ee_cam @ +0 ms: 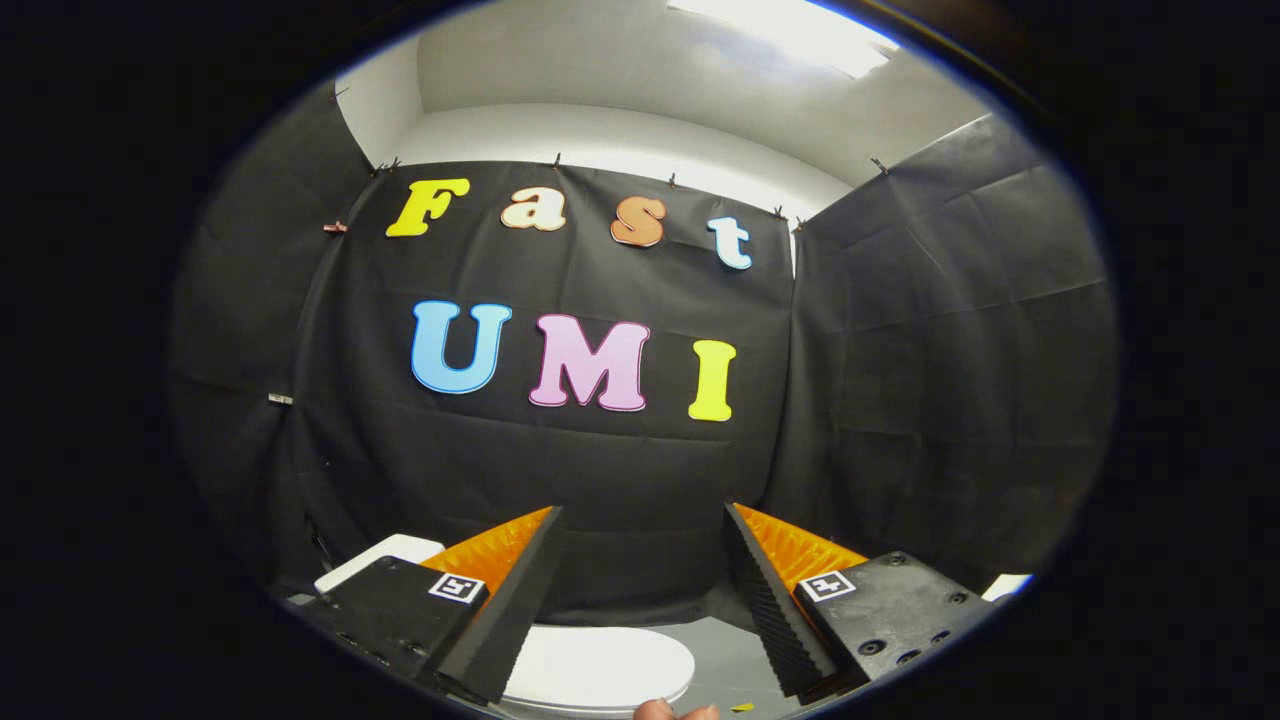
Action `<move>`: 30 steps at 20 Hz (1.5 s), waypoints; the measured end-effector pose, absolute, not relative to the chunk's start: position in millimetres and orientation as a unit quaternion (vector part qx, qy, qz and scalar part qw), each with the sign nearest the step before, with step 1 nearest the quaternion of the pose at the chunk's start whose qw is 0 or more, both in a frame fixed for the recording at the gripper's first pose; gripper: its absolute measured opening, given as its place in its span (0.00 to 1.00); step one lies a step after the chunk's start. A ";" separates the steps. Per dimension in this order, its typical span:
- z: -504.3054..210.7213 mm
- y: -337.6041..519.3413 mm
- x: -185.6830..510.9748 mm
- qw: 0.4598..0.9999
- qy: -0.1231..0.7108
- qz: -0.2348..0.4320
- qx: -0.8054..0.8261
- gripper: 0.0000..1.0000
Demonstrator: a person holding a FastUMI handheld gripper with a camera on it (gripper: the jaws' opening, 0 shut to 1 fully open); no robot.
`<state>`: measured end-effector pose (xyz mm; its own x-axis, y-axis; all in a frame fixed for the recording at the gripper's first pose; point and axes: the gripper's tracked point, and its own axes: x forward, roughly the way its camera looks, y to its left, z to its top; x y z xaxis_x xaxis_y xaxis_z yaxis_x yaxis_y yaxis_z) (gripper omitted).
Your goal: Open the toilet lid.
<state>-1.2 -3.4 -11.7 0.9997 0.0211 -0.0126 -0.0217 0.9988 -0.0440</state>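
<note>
The white toilet lid (600, 665) lies flat and closed, low down below and between my fingers. My gripper (643, 525) is held well above it and points at the black cloth wall. Its fingers (520, 580) stand wide apart with nothing between them, so it is open. A white corner, perhaps the toilet tank (380, 560), peeks out behind the left finger.
Black cloth walls (950, 380) close in the booth ahead and on both sides. A grey floor (725, 660) shows to the right of the lid. A bit of a person's finger (665, 711) shows just below the lid. A ceiling light (790, 30) glows above.
</note>
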 end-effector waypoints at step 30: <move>-471.3 -88.9 7.3 0.882 0.375 0.007 0.286 0.99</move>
